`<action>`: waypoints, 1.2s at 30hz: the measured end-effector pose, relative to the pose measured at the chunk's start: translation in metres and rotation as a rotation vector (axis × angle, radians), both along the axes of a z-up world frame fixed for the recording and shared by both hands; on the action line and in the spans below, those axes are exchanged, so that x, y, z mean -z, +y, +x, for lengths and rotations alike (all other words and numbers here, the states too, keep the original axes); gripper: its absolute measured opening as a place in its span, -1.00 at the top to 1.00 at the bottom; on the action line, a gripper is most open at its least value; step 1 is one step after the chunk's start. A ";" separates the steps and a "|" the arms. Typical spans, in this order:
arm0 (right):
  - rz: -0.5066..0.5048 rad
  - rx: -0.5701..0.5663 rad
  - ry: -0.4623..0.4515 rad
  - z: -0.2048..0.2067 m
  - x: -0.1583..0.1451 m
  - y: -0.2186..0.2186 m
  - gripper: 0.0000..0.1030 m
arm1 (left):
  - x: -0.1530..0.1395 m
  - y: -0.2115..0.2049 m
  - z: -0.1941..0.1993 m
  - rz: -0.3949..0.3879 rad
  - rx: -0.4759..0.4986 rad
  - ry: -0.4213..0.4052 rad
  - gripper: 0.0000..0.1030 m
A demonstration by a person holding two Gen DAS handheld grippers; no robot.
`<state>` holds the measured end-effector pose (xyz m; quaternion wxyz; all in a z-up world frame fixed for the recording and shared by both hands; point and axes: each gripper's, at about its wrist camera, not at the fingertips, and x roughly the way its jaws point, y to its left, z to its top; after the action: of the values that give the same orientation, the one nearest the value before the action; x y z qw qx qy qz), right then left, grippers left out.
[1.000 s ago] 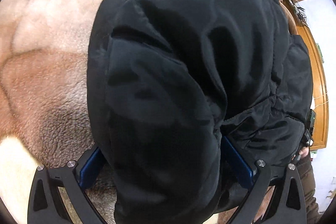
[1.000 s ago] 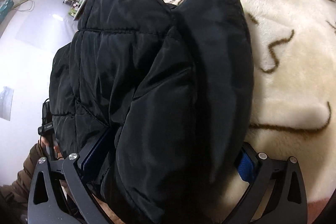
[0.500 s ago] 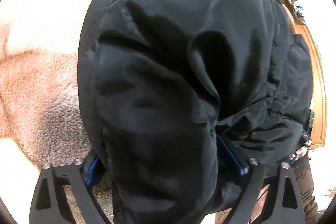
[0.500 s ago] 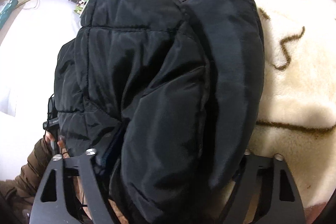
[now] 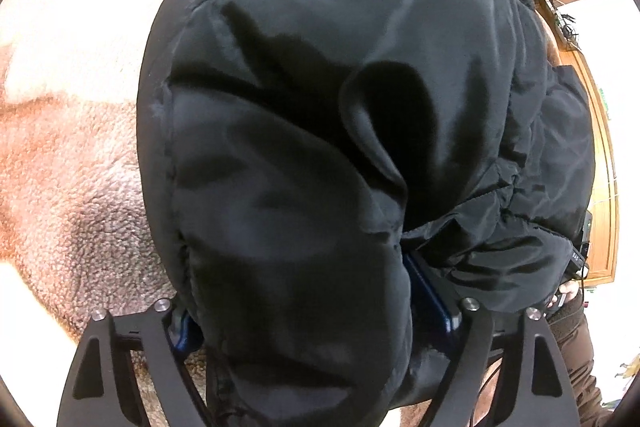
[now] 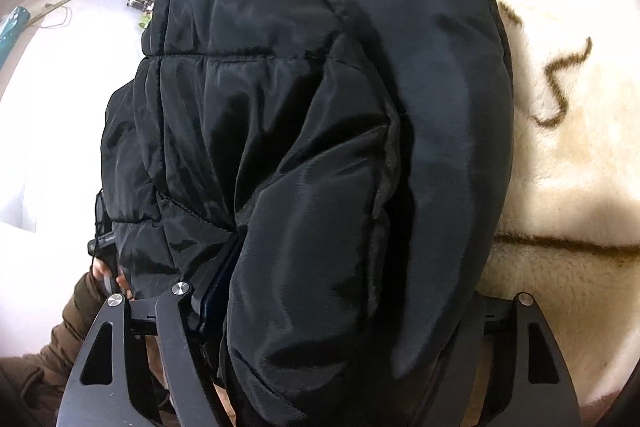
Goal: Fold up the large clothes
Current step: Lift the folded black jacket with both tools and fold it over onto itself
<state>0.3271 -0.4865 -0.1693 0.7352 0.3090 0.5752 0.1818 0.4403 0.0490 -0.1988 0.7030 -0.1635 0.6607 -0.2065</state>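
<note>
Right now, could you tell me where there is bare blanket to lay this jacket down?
The fleece blanket is bare right of the black jacket in the right wrist view and left of it in the left wrist view. The middle is crowded: jacket fills both hand-held grippers.

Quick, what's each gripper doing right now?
Left gripper: shut on the black padded nylon jacket.
Right gripper: shut on the same jacket.

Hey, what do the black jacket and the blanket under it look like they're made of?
Black puffer jacket: likely nylon or polyester shell with a slight sheen and stitched, puffy quilted panels, so probably padded. Blanket: plush fleece-like pile, matte and fuzzy, cream with brown patterning.
</note>
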 end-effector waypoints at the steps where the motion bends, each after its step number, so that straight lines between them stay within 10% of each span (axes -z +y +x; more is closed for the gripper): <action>1: -0.006 0.001 -0.007 -0.003 -0.003 0.000 -0.37 | -0.002 -0.002 -0.003 -0.004 0.000 -0.006 -0.45; 14: -0.177 0.040 -0.160 -0.029 -0.068 0.041 0.22 | -0.048 -0.017 -0.024 0.058 -0.048 -0.070 0.21; 36: -0.142 -0.006 -0.418 -0.048 -0.170 0.116 0.26 | -0.159 0.054 -0.085 -0.031 -0.108 -0.298 0.33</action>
<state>0.2795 -0.3701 0.0004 0.8580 0.2101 0.4225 0.2032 0.3551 0.1030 -0.0402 0.8007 -0.1772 0.5358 -0.2008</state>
